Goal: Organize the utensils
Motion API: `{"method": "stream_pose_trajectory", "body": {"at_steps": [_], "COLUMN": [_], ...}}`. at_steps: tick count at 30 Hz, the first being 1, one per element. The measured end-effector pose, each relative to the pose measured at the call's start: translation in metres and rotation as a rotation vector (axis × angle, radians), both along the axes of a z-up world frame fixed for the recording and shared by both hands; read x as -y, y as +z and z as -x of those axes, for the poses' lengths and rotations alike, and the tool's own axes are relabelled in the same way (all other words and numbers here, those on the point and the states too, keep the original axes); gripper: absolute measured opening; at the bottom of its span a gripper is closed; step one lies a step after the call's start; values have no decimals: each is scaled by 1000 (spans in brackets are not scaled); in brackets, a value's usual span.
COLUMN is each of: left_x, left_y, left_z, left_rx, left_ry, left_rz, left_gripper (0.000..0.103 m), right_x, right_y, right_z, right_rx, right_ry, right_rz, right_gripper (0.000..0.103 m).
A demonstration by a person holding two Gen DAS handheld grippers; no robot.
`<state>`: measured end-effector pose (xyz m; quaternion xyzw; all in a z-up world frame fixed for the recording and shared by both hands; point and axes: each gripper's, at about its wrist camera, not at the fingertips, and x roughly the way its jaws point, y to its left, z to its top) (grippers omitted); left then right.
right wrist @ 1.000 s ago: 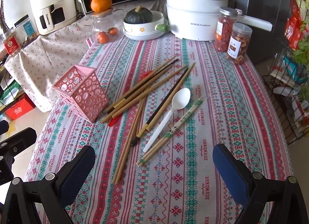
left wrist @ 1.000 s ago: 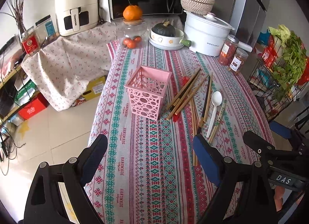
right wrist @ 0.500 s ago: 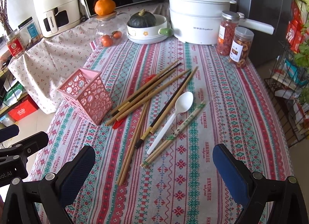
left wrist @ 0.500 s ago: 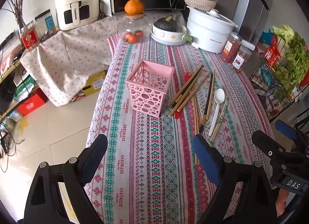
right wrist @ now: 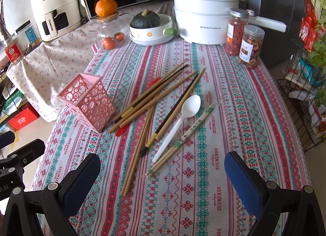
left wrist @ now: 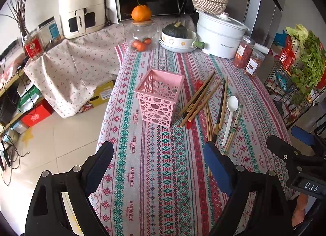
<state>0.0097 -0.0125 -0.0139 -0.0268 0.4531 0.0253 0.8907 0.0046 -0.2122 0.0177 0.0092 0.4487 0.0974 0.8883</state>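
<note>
A pink perforated basket stands upright on the patterned tablecloth. To its right lie several loose wooden and black-tipped chopsticks. A white plastic spoon and a paper-sleeved chopstick pair lie beside them. A red piece pokes out from under the pile. My left gripper hovers open over the near cloth, short of the basket. My right gripper is open with nothing held, just short of the spoon handle's tip.
At the table's far end stand a white pot, two snack jars, a bowl holding a squash and a glass jar topped by an orange. The table's left edge drops to the floor. A wire rack stands to the right.
Both views shift only slightly as the hand-held grippers drift. Nothing on the table has moved, and both grippers stay open.
</note>
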Motion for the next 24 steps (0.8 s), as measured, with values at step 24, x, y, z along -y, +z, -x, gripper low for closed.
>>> {"method": "stream_pose_trajectory", "body": {"at_steps": [24], "left_x": [1], "left_y": [0], "left_z": [-1], "left_rx": [0], "left_ry": [-12], "left_rz": [2], "left_gripper": [91], "right_x": [-1], "right_y": [-2], "right_z": [-2], "right_rx": [-2], "right_ry": [0], "right_rz": [9], "right_gripper": [100]}}
